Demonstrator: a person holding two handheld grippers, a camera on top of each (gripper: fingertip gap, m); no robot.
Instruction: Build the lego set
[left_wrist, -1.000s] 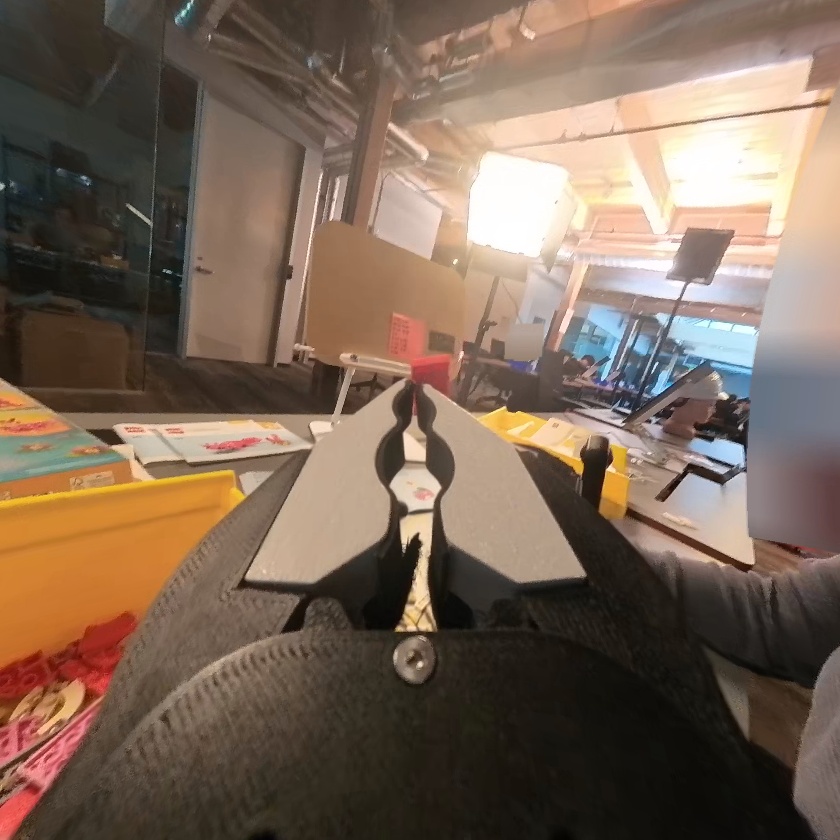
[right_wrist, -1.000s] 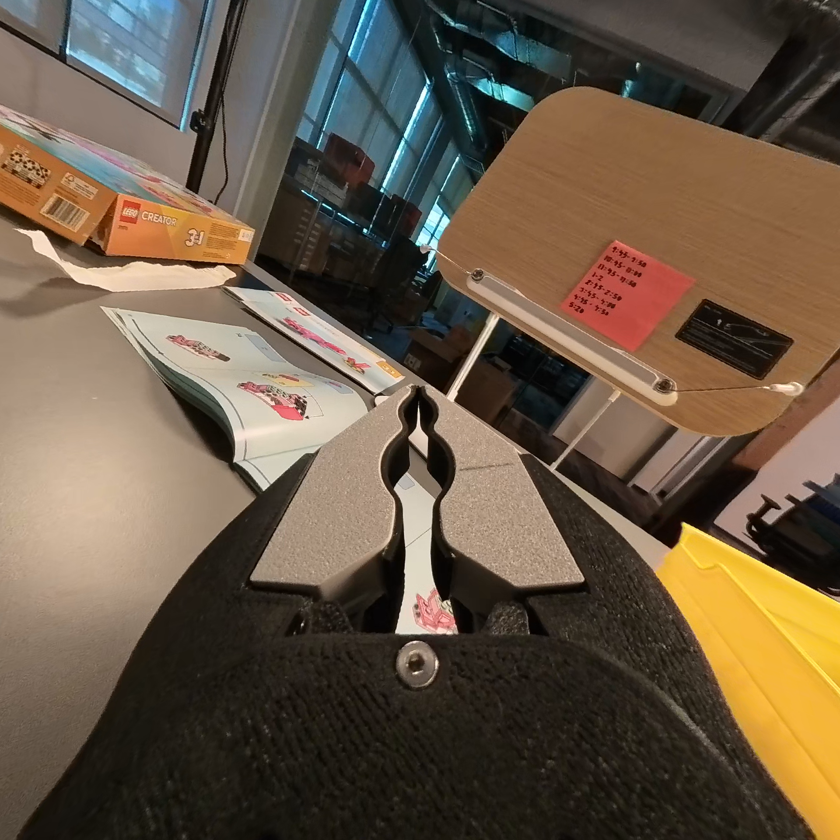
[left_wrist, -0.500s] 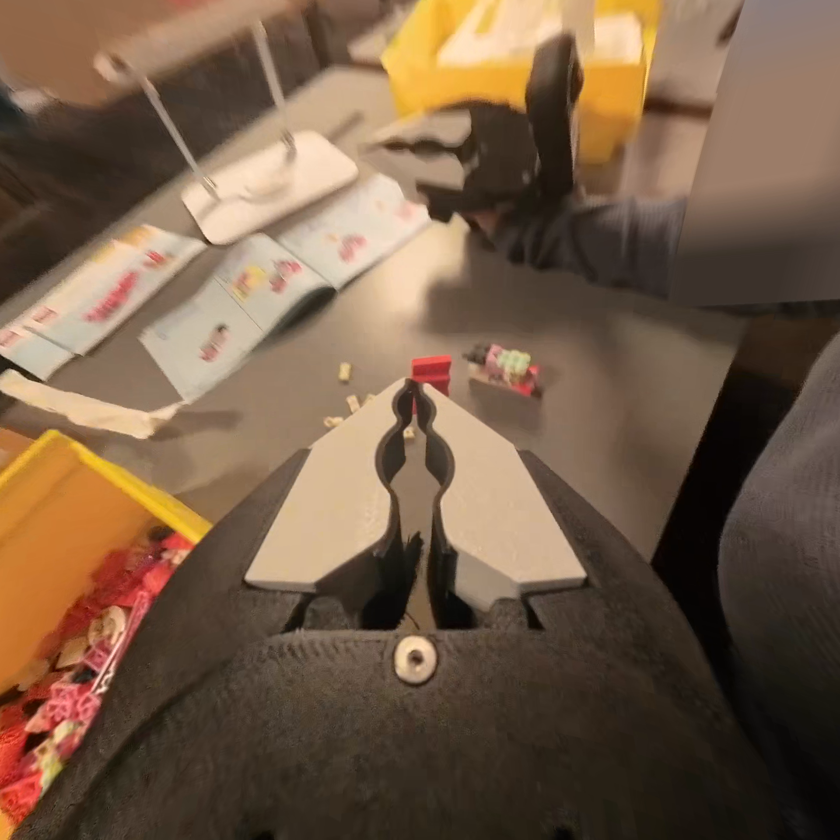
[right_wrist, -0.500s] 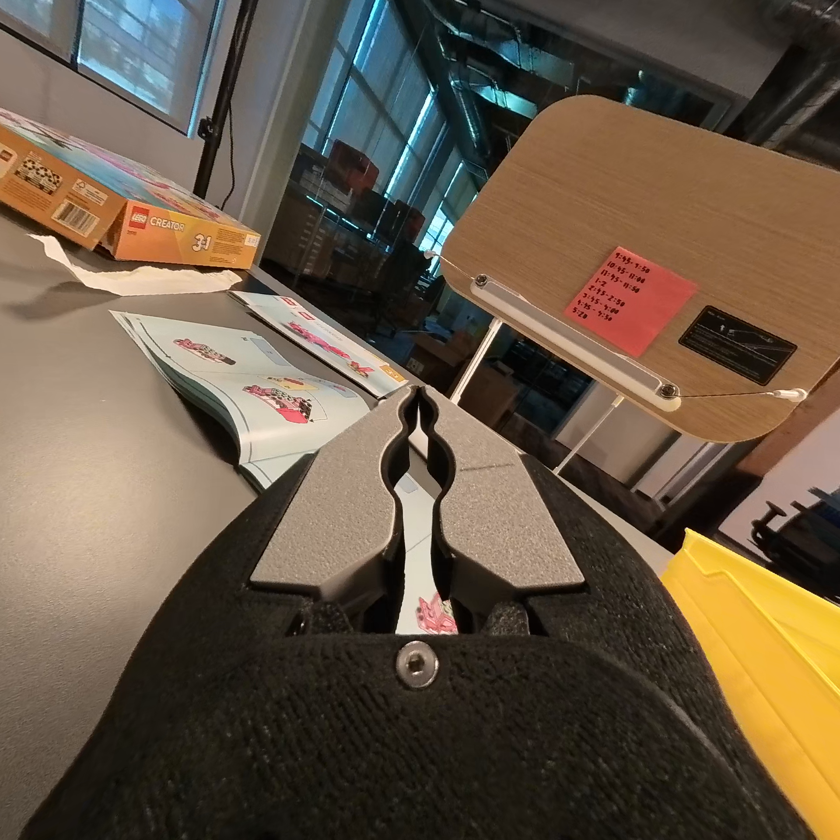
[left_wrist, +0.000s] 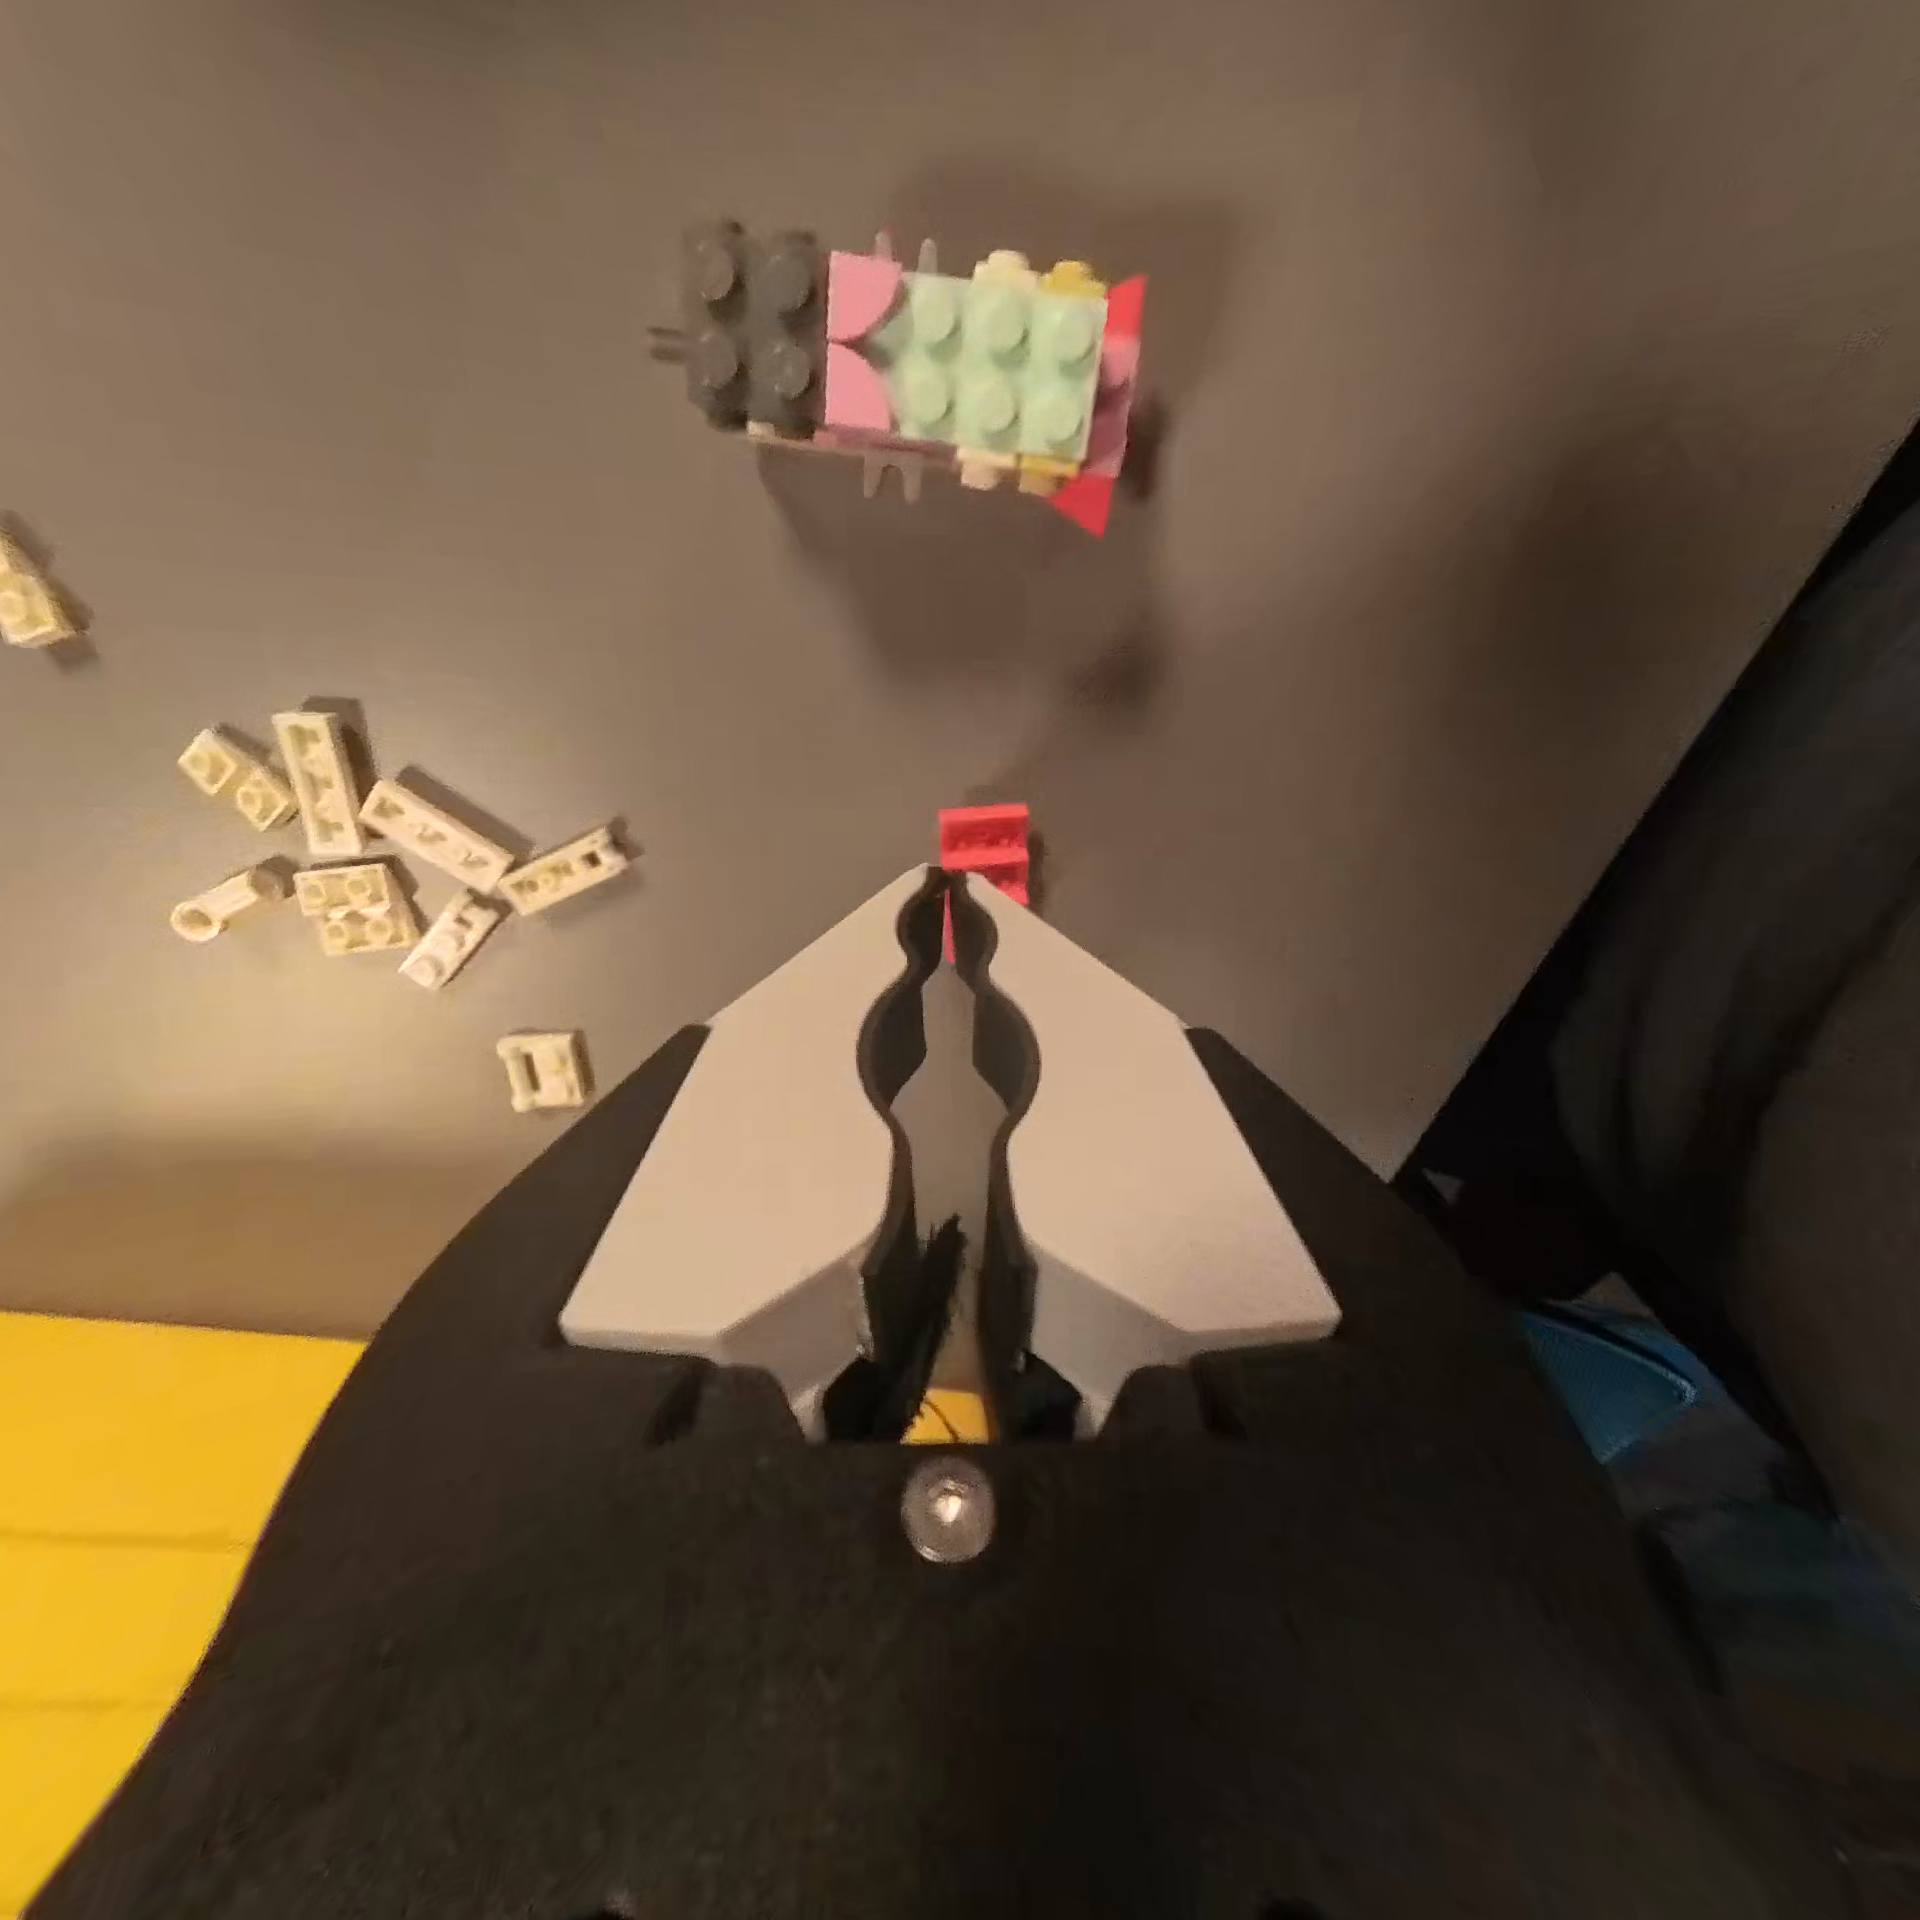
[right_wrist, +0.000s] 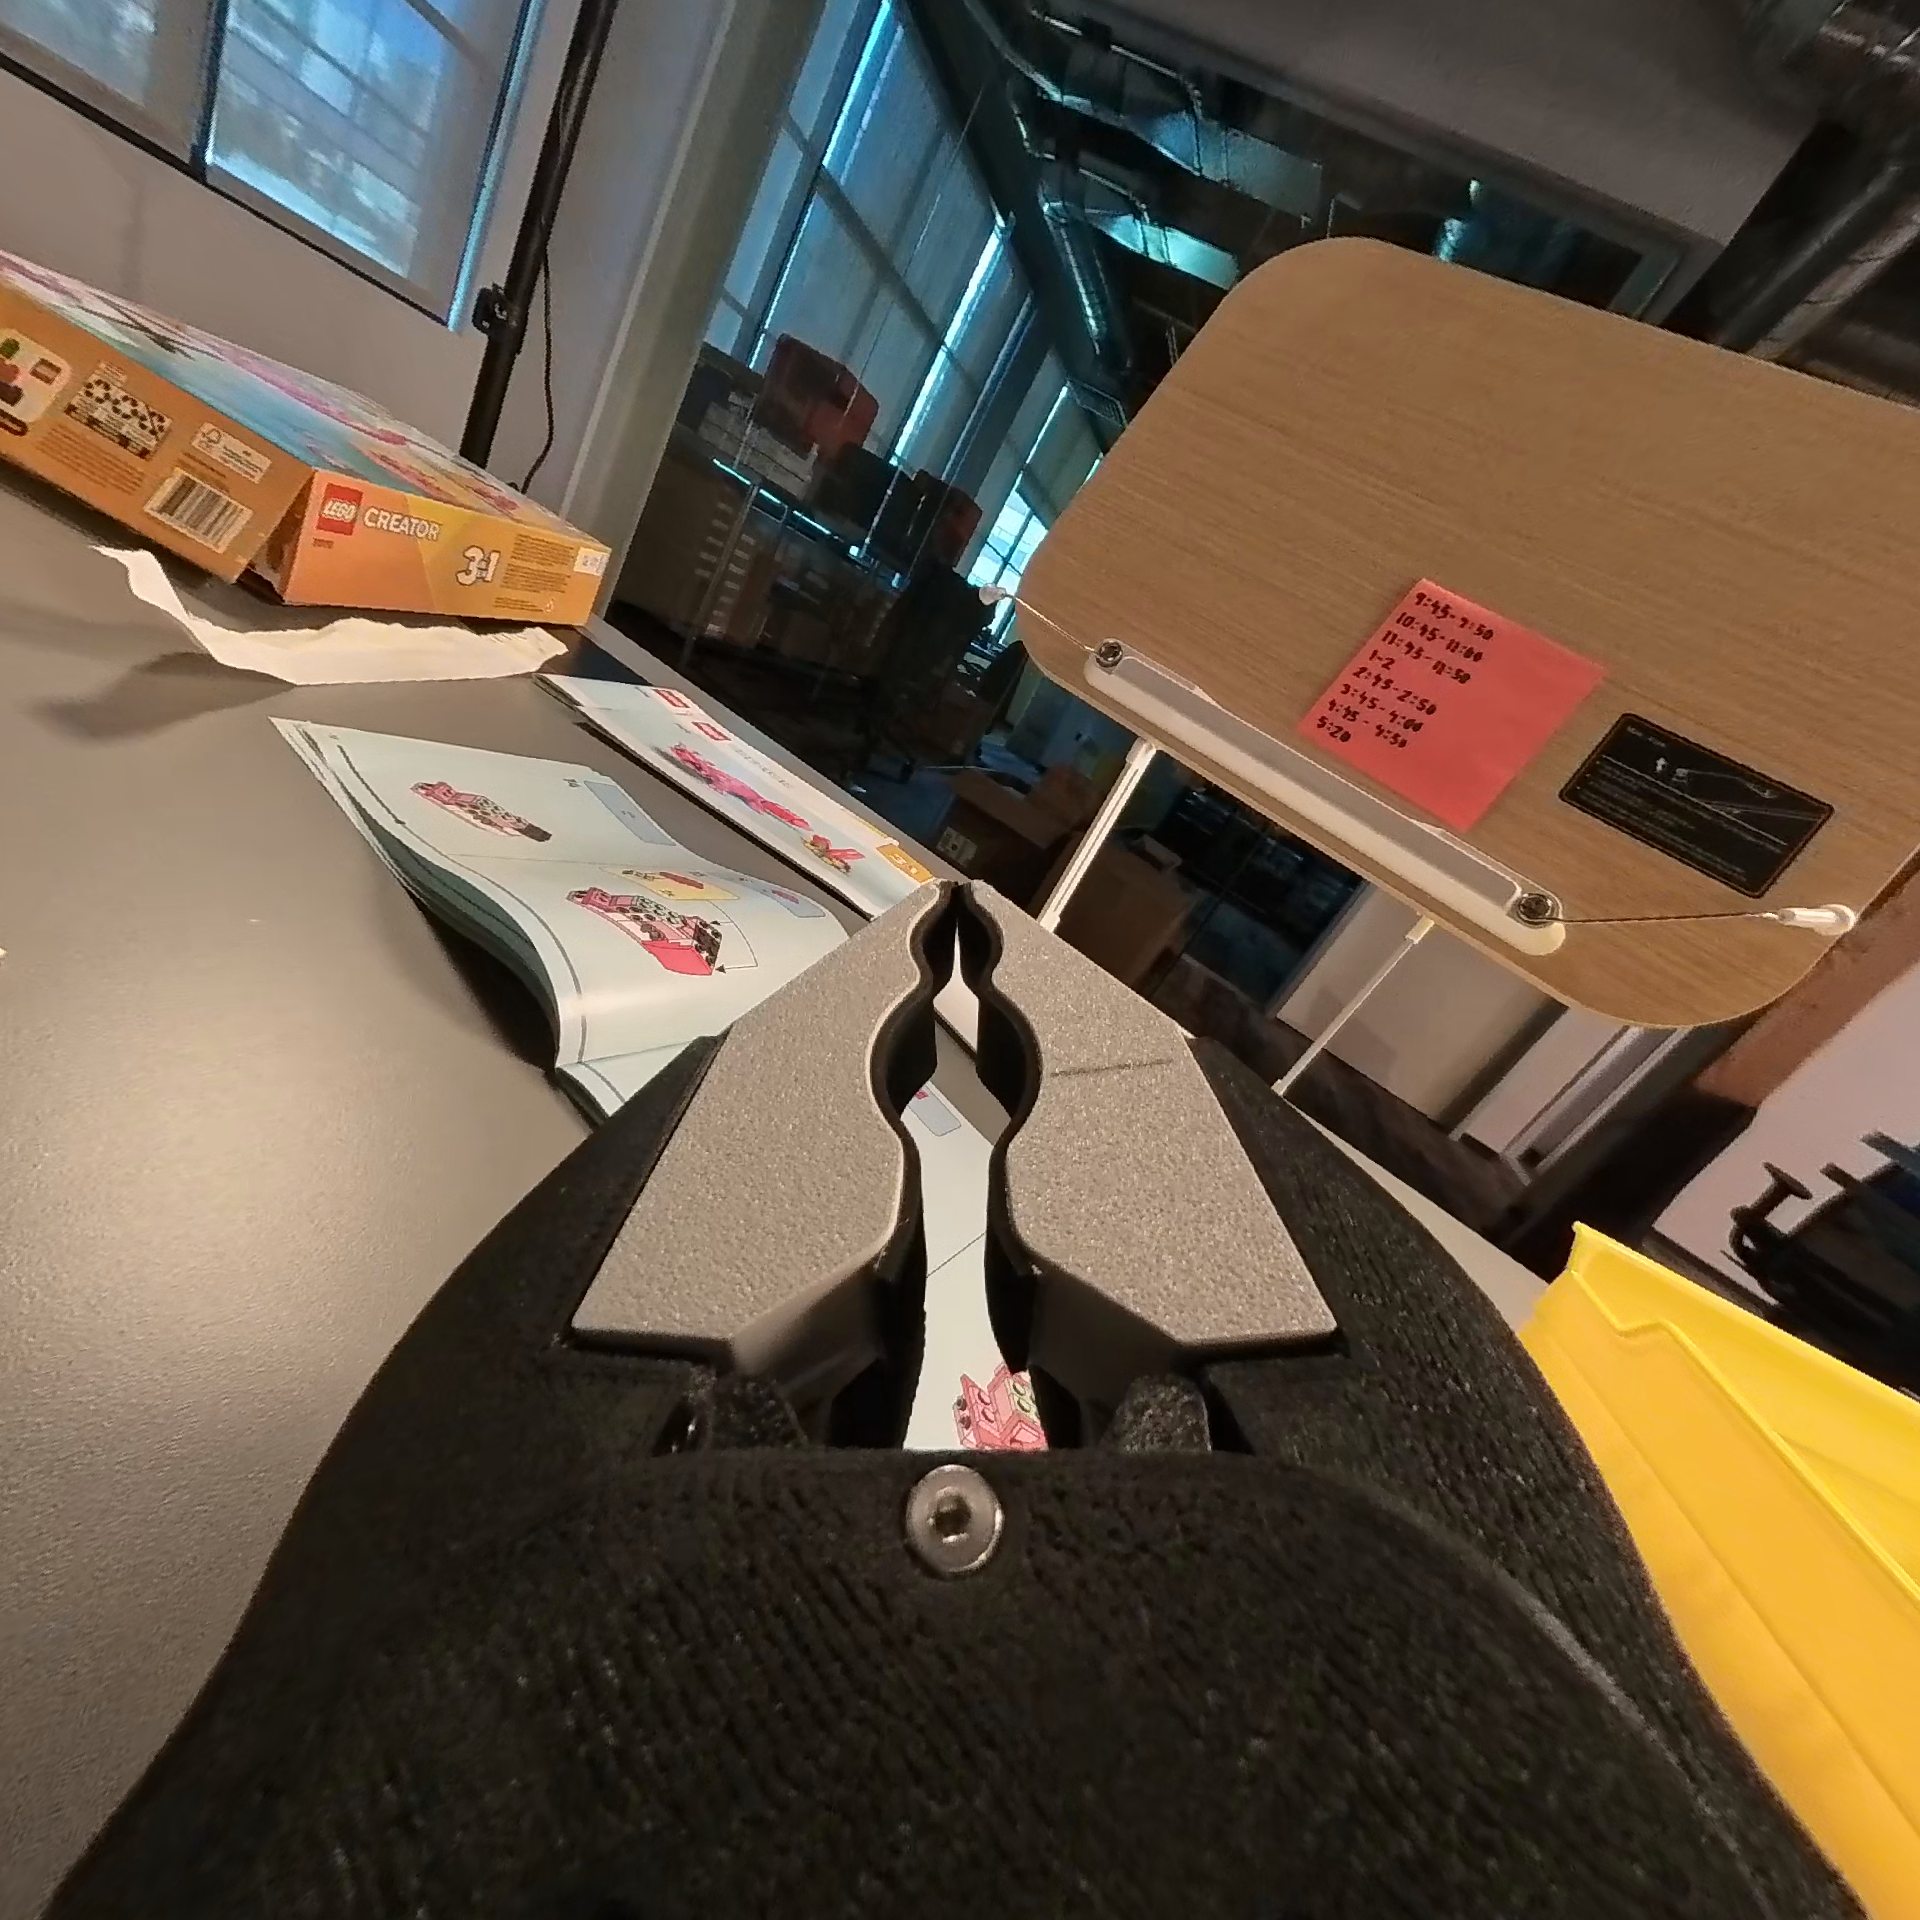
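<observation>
Left gripper (left_wrist: 951, 875): fingertips meeting, gripping nothing, hovering over small red plastic brick (left_wrist: 985, 844). Risk: clenched tips knocking it away.

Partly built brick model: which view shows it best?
Left wrist view. It looks straight down on the partly built brick model on the grey table, with its dark grey, pink, mint and red parts clear. The right wrist view shows none of it, only booklets, a box and a wooden board.
</observation>
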